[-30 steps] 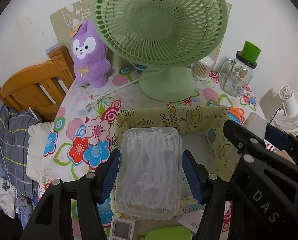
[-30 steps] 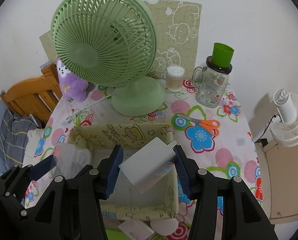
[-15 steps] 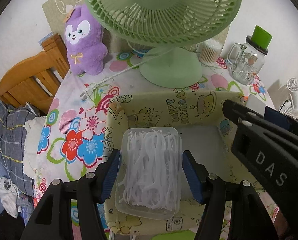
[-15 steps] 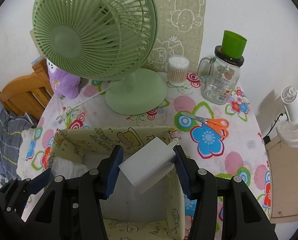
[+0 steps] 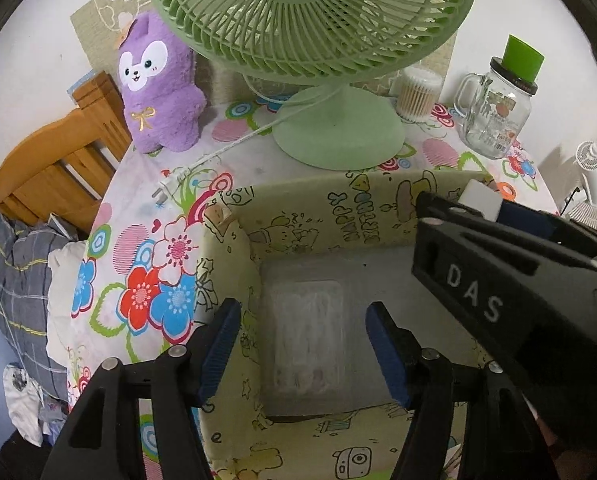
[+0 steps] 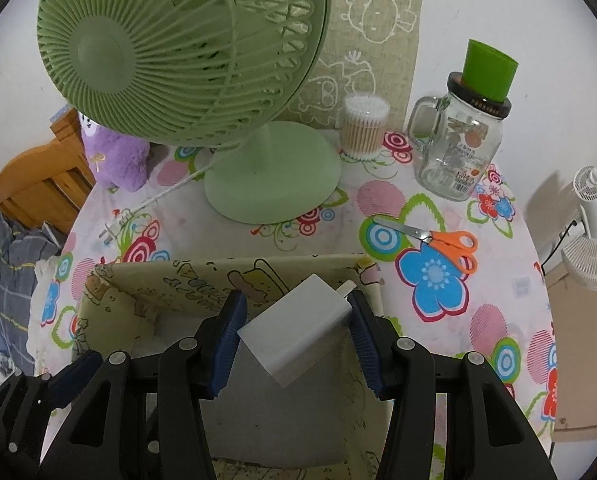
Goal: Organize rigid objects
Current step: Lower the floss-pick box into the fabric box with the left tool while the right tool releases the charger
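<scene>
Your left gripper (image 5: pixel 303 350) has just been opening, its jaws apart; the clear box of floss picks (image 5: pixel 308 338) lies on the fabric bin's (image 5: pixel 330 216) floor. At three o'clock, your right gripper (image 6: pixel 294 338) clamps the white charger (image 6: pixel 298 330) above that bin.

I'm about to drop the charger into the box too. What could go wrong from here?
The white charger is pinched tilted in the right gripper, so it may tumble onto the floss-pick case just released by the left gripper. Both grippers crowd the soft fabric box and could snag its wall.
</scene>
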`<act>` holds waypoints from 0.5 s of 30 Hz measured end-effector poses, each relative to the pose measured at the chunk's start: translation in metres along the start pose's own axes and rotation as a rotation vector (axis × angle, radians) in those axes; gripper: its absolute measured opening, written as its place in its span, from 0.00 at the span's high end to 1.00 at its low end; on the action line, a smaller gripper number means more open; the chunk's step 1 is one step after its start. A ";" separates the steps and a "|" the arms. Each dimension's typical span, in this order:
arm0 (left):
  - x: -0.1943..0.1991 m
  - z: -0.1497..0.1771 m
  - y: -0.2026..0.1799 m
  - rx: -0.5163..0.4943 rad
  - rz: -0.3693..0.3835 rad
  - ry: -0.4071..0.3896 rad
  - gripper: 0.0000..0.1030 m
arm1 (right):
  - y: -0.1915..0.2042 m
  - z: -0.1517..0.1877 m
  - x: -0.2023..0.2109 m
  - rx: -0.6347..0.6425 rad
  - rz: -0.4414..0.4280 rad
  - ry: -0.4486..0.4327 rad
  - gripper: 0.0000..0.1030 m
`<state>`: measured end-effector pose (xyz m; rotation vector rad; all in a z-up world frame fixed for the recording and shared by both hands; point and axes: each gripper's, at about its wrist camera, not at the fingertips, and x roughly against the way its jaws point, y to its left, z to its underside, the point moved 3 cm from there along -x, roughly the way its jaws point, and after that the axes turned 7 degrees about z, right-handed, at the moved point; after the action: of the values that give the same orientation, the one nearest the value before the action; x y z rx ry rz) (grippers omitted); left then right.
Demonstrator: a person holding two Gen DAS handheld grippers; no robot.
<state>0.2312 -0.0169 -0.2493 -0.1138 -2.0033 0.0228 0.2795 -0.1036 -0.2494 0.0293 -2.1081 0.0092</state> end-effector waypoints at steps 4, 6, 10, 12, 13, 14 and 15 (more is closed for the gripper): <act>0.000 0.000 -0.002 -0.015 -0.011 -0.002 0.25 | 0.000 -0.001 -0.001 -0.002 0.001 -0.012 0.46; 0.001 -0.001 -0.001 -0.006 -0.002 0.000 0.23 | 0.000 -0.002 -0.001 -0.004 0.000 -0.014 0.46; 0.003 -0.002 0.001 0.015 0.023 0.009 0.19 | -0.001 -0.005 -0.001 -0.014 0.005 -0.011 0.45; 0.004 -0.002 0.000 0.016 0.027 0.011 0.18 | -0.002 -0.006 0.001 -0.018 0.005 -0.010 0.45; 0.005 -0.002 0.000 0.016 0.028 0.010 0.17 | -0.002 -0.005 0.001 -0.016 0.006 -0.008 0.45; 0.007 -0.003 0.000 0.015 0.030 0.009 0.17 | -0.001 -0.005 0.002 -0.015 0.005 -0.005 0.43; 0.008 -0.003 0.000 0.015 0.032 0.009 0.16 | -0.001 -0.005 0.003 -0.017 -0.005 0.000 0.41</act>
<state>0.2302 -0.0164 -0.2410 -0.1356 -1.9919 0.0578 0.2820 -0.1050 -0.2439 0.0240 -2.1081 -0.0115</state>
